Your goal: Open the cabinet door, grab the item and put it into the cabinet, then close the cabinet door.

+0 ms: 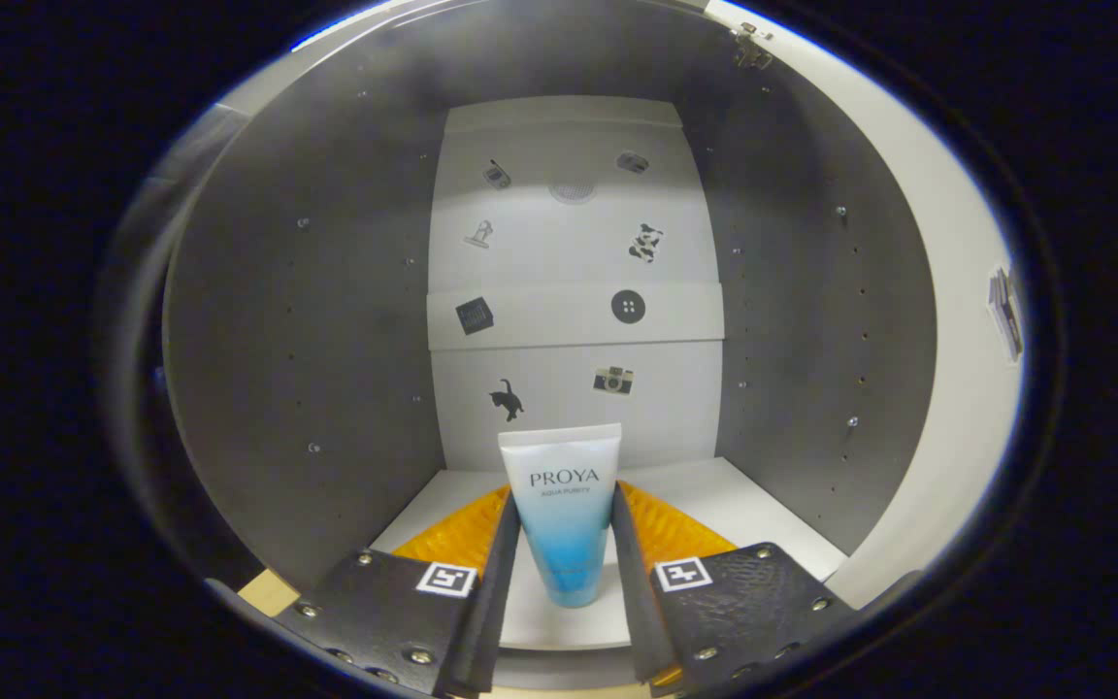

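A white-and-blue cosmetic tube (564,505) stands upright between my fingers, its wide crimped end up and its blue end down. My gripper (566,515) is shut on the tube, one finger pressing each side. Gripper and tube are inside the open cabinet, above its white floor (734,505). I cannot tell whether the tube's lower end touches the floor. Beyond the tube stands the cabinet's white back panel (574,252) with several small stickers.
Grey side walls (307,320) with rows of peg holes close in on the left and right. The white open door (967,388) stands to the right, its hinge (751,44) at the top. The cabinet's front edge lies just below the fingers.
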The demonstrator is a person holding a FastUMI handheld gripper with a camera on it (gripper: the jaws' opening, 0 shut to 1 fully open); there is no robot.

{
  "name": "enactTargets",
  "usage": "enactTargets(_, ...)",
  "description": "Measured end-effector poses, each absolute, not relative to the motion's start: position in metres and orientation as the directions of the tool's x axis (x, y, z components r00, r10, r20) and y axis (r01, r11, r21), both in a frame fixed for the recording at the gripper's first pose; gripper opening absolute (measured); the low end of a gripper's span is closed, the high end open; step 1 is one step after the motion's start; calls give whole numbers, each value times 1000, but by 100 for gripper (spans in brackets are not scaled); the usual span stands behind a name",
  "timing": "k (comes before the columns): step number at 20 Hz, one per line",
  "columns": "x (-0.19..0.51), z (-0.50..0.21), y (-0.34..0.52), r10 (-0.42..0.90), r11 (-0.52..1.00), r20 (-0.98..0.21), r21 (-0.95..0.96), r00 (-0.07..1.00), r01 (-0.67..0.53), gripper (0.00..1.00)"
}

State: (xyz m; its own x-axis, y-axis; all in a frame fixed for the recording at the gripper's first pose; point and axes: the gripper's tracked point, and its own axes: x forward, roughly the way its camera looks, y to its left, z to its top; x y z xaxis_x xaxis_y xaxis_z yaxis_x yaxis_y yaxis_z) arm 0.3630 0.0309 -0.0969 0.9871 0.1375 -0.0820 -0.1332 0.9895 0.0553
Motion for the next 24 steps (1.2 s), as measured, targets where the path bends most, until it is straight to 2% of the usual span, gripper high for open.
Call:
enactTargets(6, 364, -101, 32, 132, 990, -83, 53, 988, -127, 55)
enactTargets(11, 357, -96, 30, 119, 991, -82, 69, 990, -114, 100)
enactTargets(17, 304, -79, 14, 78, 996, -81, 45, 994, -74, 99)
enactTargets(24, 174, -69, -11, 41, 999, -116, 6, 992, -40, 99)
